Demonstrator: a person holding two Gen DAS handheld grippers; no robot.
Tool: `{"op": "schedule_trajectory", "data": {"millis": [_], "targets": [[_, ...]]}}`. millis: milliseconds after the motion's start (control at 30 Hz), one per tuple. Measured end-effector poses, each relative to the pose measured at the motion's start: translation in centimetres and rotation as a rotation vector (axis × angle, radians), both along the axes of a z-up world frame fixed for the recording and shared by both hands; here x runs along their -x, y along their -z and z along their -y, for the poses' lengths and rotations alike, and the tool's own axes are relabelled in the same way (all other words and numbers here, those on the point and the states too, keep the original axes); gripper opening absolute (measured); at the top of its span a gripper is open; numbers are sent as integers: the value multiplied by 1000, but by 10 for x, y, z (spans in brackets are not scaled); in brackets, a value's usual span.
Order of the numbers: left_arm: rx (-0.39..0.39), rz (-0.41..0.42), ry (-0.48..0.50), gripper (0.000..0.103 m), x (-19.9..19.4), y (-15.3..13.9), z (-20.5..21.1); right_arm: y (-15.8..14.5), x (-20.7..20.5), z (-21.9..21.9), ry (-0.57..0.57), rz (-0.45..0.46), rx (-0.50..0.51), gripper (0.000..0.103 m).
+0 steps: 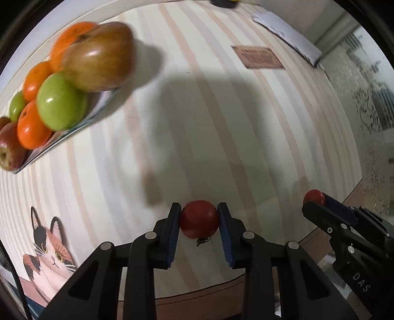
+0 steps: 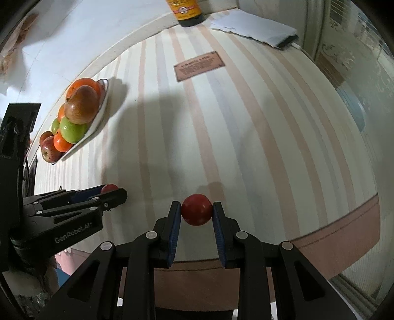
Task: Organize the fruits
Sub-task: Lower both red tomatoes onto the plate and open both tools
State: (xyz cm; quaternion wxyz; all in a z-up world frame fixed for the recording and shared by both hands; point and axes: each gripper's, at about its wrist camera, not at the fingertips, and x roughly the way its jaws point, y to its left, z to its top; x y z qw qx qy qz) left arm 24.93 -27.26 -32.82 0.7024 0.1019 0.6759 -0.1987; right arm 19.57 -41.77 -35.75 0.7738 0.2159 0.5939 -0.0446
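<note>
Two red fruits held, one per tool, both low in frame above the striped desk (image 1: 221, 110). Left wrist view: left tool (image 1: 199, 219) closed on a red fruit (image 1: 199, 218) at lower centre, blue pads pressing both its sides, a dark stem bit hanging beneath; right tool (image 1: 317, 200) entering from the lower right with a second red fruit (image 1: 313, 196) clamped at its tip. Plate (image 1: 103, 108) at upper left already heaped with oranges (image 1: 30, 128), green apples (image 1: 61, 101) and a large red-green apple (image 1: 98, 56), so most of the sorting judged done, with these two fruits left to carry across. Also only here: a cat picture (image 1: 49, 248) at lower left. Right wrist view: right tool (image 2: 196, 213) shut on its red fruit, left tool (image 2: 115, 193) at middle left with only a sliver of its fruit showing. Seen only here: a bottle (image 2: 187, 12) at the top edge, the plate's whole outline, and a gap well apart between plate and both tools.
</note>
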Motion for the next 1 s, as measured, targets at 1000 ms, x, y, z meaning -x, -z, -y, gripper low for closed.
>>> {"op": "schedule_trajectory", "data": {"millis": [1000], "targets": [[201,28,-441,28,-154,-102,-206,-81,-223,-190,-377,165,-233,28]]}}
